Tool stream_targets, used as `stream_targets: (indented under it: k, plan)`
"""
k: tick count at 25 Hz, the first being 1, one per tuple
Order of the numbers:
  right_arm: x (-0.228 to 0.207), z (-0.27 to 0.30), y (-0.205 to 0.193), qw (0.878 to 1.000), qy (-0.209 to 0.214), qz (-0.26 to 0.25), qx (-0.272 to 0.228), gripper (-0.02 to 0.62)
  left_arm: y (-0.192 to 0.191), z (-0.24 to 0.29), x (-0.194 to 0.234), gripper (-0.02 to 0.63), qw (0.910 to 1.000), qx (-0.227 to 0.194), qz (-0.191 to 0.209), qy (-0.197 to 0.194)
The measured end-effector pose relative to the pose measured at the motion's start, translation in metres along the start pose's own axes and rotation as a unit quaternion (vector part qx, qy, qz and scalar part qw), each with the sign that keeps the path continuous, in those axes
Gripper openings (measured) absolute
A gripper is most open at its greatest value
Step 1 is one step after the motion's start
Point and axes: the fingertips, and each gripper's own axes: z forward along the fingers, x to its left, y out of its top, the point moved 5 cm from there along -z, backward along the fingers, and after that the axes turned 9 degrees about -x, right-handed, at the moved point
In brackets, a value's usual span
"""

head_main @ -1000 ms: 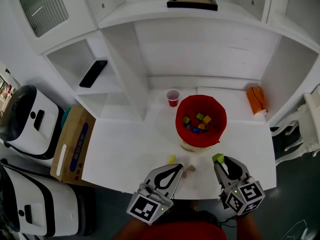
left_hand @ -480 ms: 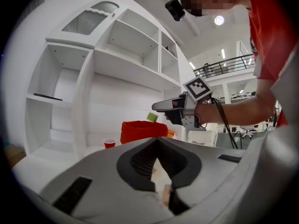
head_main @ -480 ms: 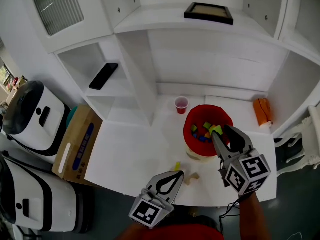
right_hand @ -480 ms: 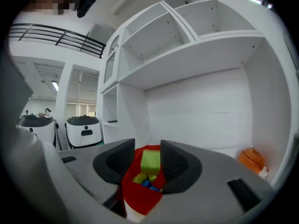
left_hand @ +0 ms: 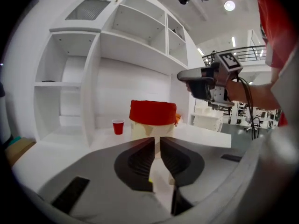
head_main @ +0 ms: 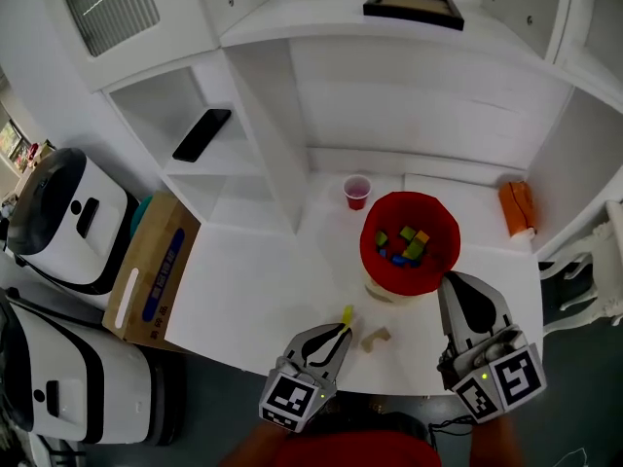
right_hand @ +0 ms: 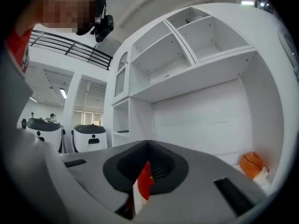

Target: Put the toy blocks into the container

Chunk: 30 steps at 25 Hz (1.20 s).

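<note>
Now, right gripper (head_main: 451, 282): I am holding it back at the near edge of the table (head_main: 253, 290), to the right of the container (head_main: 368, 251). Half a second ago it was hanging over the container with a green block in its jaws, and that block is no longer there. In its own view the jaws are meeting at the tips and gripping nothing.
Left gripper (head_main: 341, 331): I am keeping it low at the near edge, where it was a second ago. Its jaws are standing only a narrow slit apart, with table and container showing through the slit, so it is gripping nothing.
Yellow block (head_main: 347, 315): lying on the table right at the left gripper's tips, not yet picked up.
Wooden block (head_main: 375, 338): lying just right of the yellow one, between my two grippers, also waiting.
Container: standing farther back, right of centre. Coloured blocks (head_main: 407, 244) are sitting inside it, green ones among them, so I am judging that the green block has gone in. Two blocks are remaining outside, and the yellow one is looking like the next to take.
Red cup (head_main: 357, 191): standing behind the container to its left, apart from it.
</note>
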Motion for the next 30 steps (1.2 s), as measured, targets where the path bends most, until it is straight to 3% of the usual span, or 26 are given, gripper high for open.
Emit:
stream_targets:
  k: [9,13,21,24,25,28,30]
  plan:
    - [0.032,-0.026,-0.009,1.000,0.022,-0.007,0.005,0.009,-0.047,0.028,0.008,0.152,0.9950,0.093,-0.017,0.033]
    - [0.041,-0.031,-0.018,1.000,0.025,0.001,0.017,0.009,-0.068,0.039,0.015,0.179,0.9870,0.150,-0.020,0.054]
    - [0.038,-0.038,-0.022,1.000,0.018,0.004,0.023,0.009,-0.095,0.051,0.016,0.179,0.9688,0.242,-0.025,0.049]
    - [0.037,-0.040,-0.024,1.000,0.016,0.005,0.026,0.009,-0.098,0.051,0.018,0.138,0.9675,0.247,-0.023,0.051]
    - [0.037,-0.041,-0.025,1.000,0.015,0.005,0.027,0.009,-0.099,0.050,0.019,0.090,0.9678,0.245,-0.022,0.053]
    - [0.035,-0.044,-0.028,0.999,0.013,0.008,0.032,0.009,-0.093,0.047,0.019,0.091,0.9724,0.227,-0.025,0.051]
    - [0.035,-0.045,-0.031,0.999,0.011,0.010,0.035,0.009,-0.079,0.043,0.017,0.091,0.9797,0.193,-0.030,0.048]
